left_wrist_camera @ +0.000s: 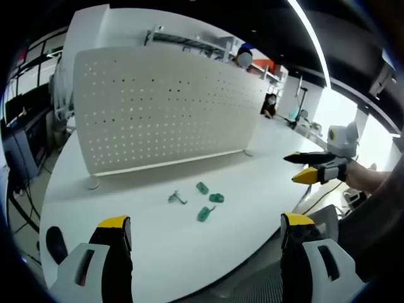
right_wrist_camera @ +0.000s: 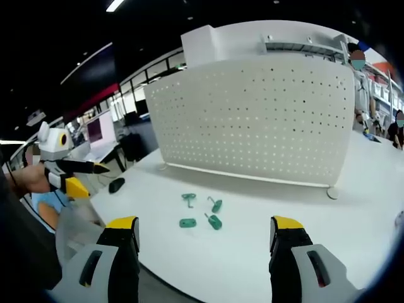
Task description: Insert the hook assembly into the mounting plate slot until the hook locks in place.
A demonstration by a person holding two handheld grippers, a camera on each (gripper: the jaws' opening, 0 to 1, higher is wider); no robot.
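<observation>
Both grippers held back from the near edge of the white table [left_wrist_camera: 158,252], nothing touched yet. Left gripper [left_wrist_camera: 205,233] jaws wide apart, empty; right gripper [right_wrist_camera: 205,230] likewise. Small green hook pieces [left_wrist_camera: 208,203] plus a grey metal hook [left_wrist_camera: 178,199] lie scattered mid-table, straight ahead of both — roughly equal reach. Long axes vary. Pegboard [right_wrist_camera: 252,120] — white perforated panel, upright — stands just beyond them.

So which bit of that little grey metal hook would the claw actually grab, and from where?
Probably the thin shaft of the metal hook, taken from above. It lies flat on the white table, slightly apart from the green hooks, so nothing crowds the claw. Its fine shape is too small to make out.
</observation>
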